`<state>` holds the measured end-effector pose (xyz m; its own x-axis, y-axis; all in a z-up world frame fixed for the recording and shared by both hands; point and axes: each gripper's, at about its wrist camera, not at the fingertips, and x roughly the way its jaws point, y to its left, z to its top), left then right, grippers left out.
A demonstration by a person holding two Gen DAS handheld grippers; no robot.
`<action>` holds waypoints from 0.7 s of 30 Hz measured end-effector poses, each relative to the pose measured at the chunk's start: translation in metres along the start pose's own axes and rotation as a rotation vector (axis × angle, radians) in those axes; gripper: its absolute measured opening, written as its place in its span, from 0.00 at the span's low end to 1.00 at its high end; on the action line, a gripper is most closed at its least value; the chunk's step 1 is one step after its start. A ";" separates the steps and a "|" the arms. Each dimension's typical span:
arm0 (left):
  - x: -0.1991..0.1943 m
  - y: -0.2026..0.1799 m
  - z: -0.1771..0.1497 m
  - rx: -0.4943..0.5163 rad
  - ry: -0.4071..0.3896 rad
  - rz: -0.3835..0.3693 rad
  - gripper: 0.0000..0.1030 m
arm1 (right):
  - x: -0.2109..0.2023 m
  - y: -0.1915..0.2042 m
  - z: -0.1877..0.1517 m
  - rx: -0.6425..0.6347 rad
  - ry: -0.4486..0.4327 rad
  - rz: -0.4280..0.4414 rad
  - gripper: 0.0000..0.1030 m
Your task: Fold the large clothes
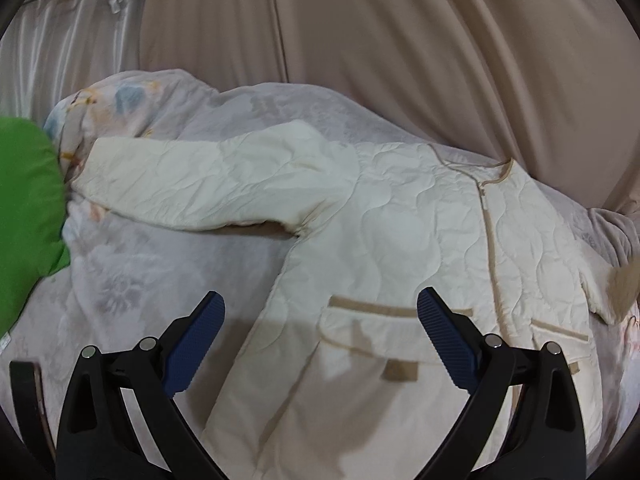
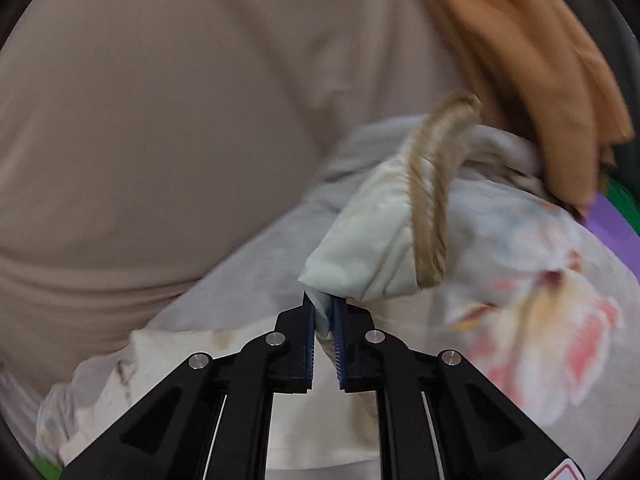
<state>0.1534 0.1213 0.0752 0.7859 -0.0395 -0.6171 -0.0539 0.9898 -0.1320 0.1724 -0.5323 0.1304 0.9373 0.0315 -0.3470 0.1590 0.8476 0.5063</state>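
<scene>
A cream quilted jacket [image 1: 392,216] with tan trim lies front up on the floral bed cover [image 1: 132,276]. Its left sleeve [image 1: 208,184] stretches out flat to the left. My left gripper [image 1: 320,308] is open and empty, hovering above the jacket's lower front near a tan-edged pocket [image 1: 368,332]. In the right wrist view my right gripper [image 2: 323,304] is shut on the jacket's other sleeve [image 2: 372,240], holding it lifted; its tan ribbed cuff [image 2: 432,200] curves above the fingers.
Beige curtains [image 1: 400,40] hang behind the bed. A green cushion [image 1: 24,208] lies at the left edge. Orange cloth [image 2: 532,60] hangs at the upper right in the right wrist view, with a purple surface [image 2: 612,220] below it.
</scene>
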 end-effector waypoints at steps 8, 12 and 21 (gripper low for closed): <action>0.008 -0.021 0.024 -0.013 -0.029 -0.125 0.92 | 0.076 0.265 -0.101 -0.400 0.261 0.396 0.09; 0.033 -0.026 0.035 -0.045 0.031 -0.212 0.92 | 0.128 0.326 -0.197 -0.579 0.473 0.372 0.17; 0.118 -0.026 0.042 -0.165 0.256 -0.360 0.92 | 0.063 0.282 -0.209 -0.563 0.454 0.427 0.49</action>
<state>0.2730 0.0965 0.0385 0.5967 -0.4291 -0.6781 0.0808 0.8729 -0.4812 0.2117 -0.1808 0.0856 0.6465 0.5182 -0.5600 -0.4727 0.8482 0.2391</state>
